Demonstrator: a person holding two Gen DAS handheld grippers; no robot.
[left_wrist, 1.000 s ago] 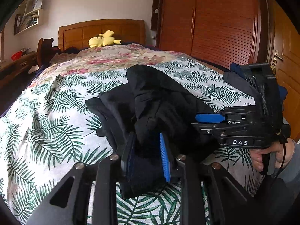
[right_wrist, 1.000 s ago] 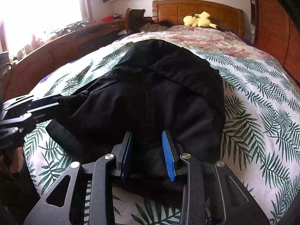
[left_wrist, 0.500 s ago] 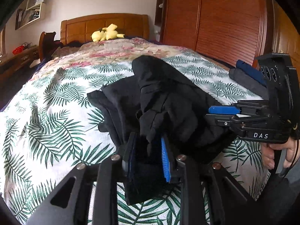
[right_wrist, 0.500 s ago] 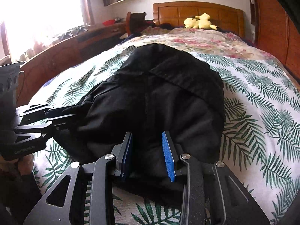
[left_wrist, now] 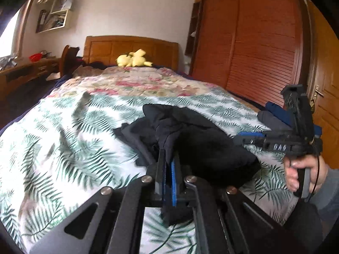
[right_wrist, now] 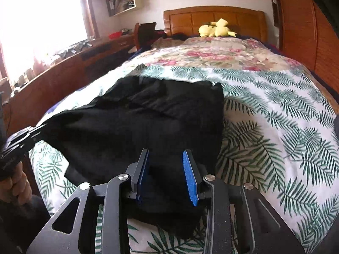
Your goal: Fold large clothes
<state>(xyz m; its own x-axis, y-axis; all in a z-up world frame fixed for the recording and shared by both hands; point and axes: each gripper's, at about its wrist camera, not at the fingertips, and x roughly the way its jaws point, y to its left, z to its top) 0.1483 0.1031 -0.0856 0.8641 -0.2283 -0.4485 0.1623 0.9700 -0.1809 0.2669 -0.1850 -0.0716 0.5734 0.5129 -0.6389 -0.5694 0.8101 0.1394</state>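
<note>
The black garment (right_wrist: 148, 127) lies bunched on the leaf-print bedspread (right_wrist: 275, 127) at the near end of the bed, well apart from the yellow plush toy (right_wrist: 216, 30) at the headboard.

Left gripper (left_wrist: 169, 169): clenched on a thin edge of the black garment; the blue pads are pressed nearly together with cloth between them and a flap hanging below the jaws.

Right gripper (right_wrist: 167, 177): grasping a thicker bundle of the same garment; the jaws stand part-way apart with dark fabric filling the gap between the pads. In the left wrist view this gripper (left_wrist: 252, 135) appears at the right side of the garment, held by the person's hand (left_wrist: 300, 173).

Step in hand: judged to be the pick-up of two near edges of the garment, ahead of spreading it or carrying a fold.

Next move calls for:
- raising both edges together so the cloth clears the bedspread
- drawing the two grippers apart to take out the bunching
- keeping both grips firm, since the thin left-hand edge could slip

A dark folded pile (left_wrist: 273, 116) lies at the right edge of the bed
</note>
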